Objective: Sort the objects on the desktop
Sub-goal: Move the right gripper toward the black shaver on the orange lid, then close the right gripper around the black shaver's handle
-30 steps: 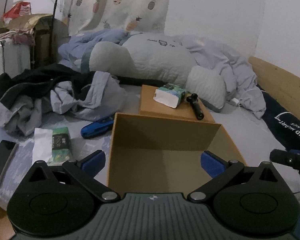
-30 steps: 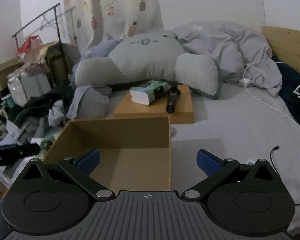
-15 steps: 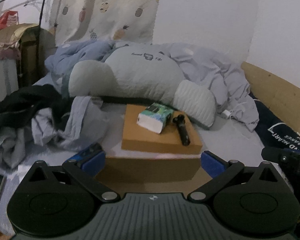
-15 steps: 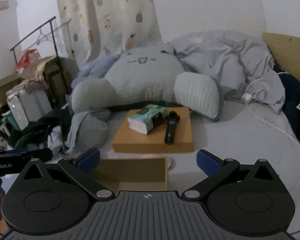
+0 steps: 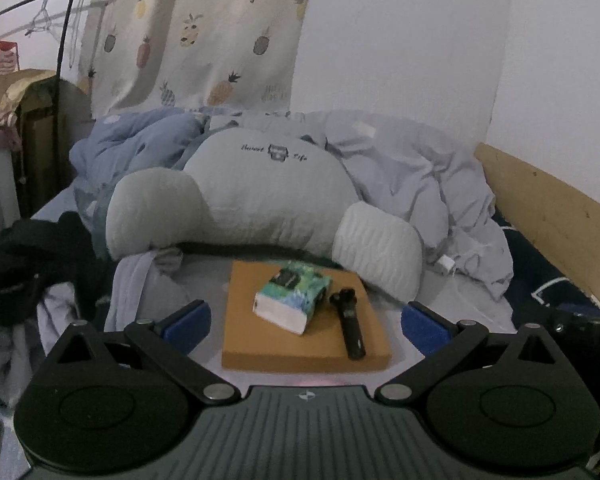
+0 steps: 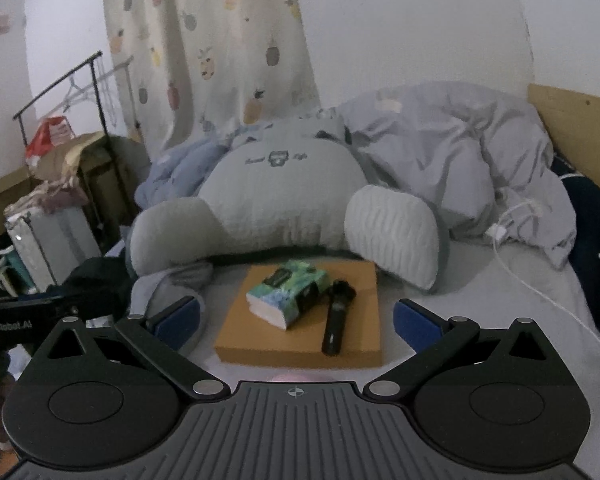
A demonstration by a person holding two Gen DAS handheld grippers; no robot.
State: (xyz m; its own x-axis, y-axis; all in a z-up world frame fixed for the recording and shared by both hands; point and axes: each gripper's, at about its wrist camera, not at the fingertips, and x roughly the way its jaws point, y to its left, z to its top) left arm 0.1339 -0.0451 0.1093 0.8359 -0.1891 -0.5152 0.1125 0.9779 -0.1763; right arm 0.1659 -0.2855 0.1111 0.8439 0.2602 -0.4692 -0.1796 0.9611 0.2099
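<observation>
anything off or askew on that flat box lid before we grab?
Nothing damaged or spilled. The tissue pack lies skewed on the flat brown lid; the black flashlight lies loose beside it. Both grippers, left and right, are open and empty.

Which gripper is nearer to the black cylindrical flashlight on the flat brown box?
Right, though only slightly. The right gripper has the black cylindrical flashlight just right of centre; the left gripper sees it further right.

The left gripper (image 5: 306,326) and right gripper (image 6: 296,318) are held level and side by side, each with blue-padded fingers spread wide and nothing between them. Each gripper's black body edges into the other's view.
</observation>
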